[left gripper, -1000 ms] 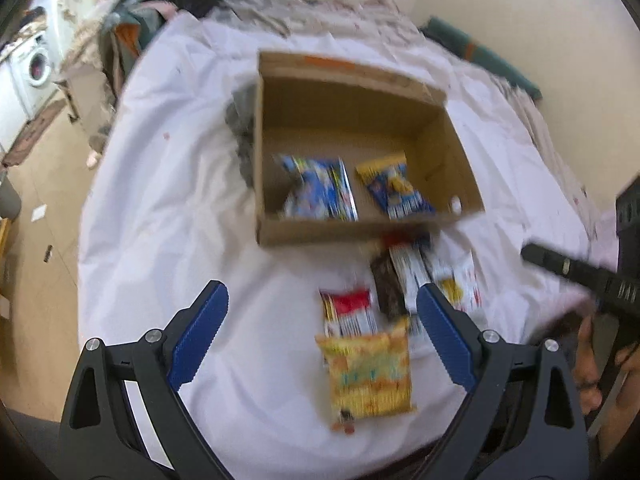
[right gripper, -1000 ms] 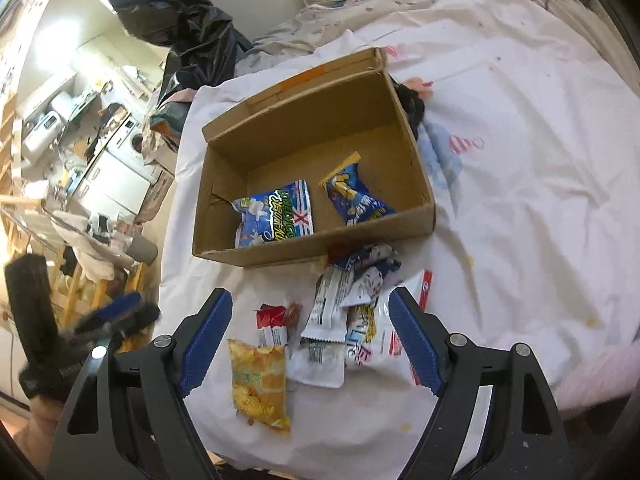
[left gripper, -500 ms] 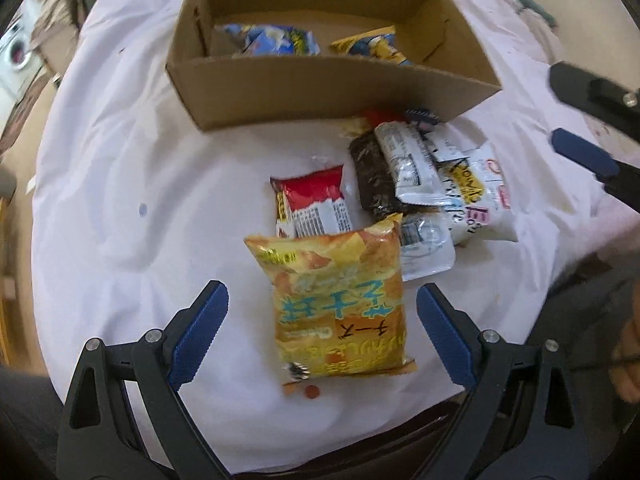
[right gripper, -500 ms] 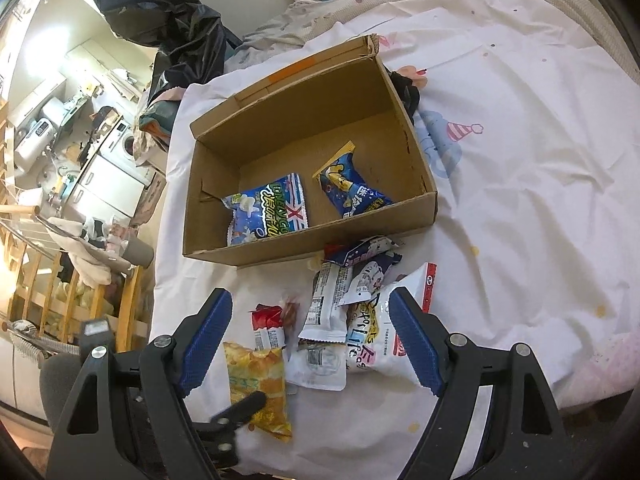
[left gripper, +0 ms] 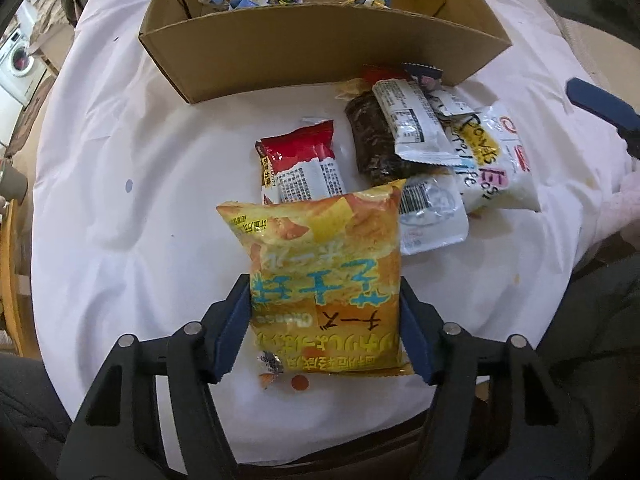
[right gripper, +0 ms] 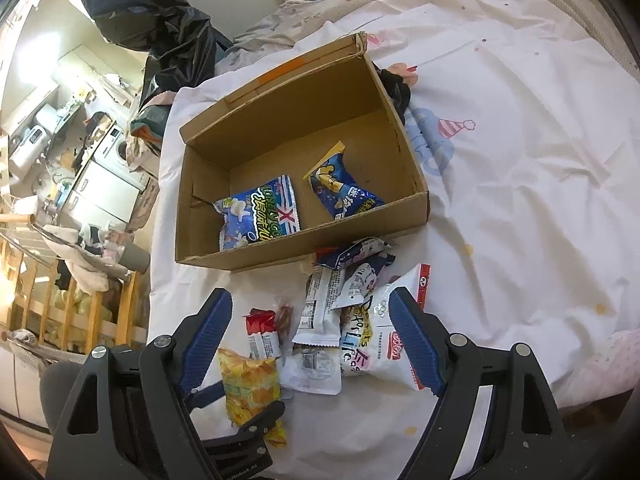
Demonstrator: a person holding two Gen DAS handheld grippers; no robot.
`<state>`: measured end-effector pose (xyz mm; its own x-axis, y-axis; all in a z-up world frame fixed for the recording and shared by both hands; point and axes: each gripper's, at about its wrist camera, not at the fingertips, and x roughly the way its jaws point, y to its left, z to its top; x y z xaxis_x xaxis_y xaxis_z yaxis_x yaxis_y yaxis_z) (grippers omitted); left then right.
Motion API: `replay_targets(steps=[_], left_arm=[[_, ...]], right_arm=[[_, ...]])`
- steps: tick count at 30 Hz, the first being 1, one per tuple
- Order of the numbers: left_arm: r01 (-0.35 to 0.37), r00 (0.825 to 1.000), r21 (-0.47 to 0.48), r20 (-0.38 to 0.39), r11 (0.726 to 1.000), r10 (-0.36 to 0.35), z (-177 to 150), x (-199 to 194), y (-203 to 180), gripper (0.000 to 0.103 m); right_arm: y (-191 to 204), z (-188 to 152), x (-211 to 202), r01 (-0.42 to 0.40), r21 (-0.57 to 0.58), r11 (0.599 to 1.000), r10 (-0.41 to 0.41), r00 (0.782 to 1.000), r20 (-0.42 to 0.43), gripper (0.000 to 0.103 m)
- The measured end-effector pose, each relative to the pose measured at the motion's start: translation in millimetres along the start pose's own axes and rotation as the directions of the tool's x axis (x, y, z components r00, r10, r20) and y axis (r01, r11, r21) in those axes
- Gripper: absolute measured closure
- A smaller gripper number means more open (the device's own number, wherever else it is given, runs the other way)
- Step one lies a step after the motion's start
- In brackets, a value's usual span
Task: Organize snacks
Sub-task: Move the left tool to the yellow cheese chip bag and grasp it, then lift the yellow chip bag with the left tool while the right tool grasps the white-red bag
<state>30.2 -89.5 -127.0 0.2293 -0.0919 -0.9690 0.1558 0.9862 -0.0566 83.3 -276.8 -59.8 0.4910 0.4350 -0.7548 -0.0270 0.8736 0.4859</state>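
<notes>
A yellow snack bag (left gripper: 326,276) lies at the near edge of the white sheet. My left gripper (left gripper: 325,326) is shut on its lower half, one pad touching each side. The bag also shows in the right wrist view (right gripper: 250,386). Behind it lie a red-and-white packet (left gripper: 302,164), a dark packet (left gripper: 370,142) and white packets (left gripper: 490,160). A cardboard box (left gripper: 320,42) holds two blue snack bags (right gripper: 260,216). My right gripper (right gripper: 308,344) is open and empty above the loose pile (right gripper: 352,320).
The box (right gripper: 416,168) stands on a white bed sheet (right gripper: 520,160). A black plastic bag (right gripper: 160,12) sits beyond it. The sheet's near edge drops off just behind the yellow bag. A laundry area with a washer (right gripper: 116,148) lies left.
My left gripper came down and forward over the yellow bag and closed on its sides. My right gripper moved only slightly and stays open.
</notes>
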Motion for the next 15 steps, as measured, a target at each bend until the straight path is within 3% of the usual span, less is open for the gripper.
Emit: replay_targets(steps=[6,15], left_arm=[[0.005,0.999,0.018,0.04,1.0,-0.006,3,-23,2,0.04],[-0.001,0.99,-0.051,0.142,0.999,0.008,34,-83,46,0.04]], right_arm=[[1,3,-1,-0.007,0.0,1.0,0.007,1.0,0.005,0.02],[-1,4,-4,-0.018,0.018,1.0,0.018,1.0,0.011,0.02]])
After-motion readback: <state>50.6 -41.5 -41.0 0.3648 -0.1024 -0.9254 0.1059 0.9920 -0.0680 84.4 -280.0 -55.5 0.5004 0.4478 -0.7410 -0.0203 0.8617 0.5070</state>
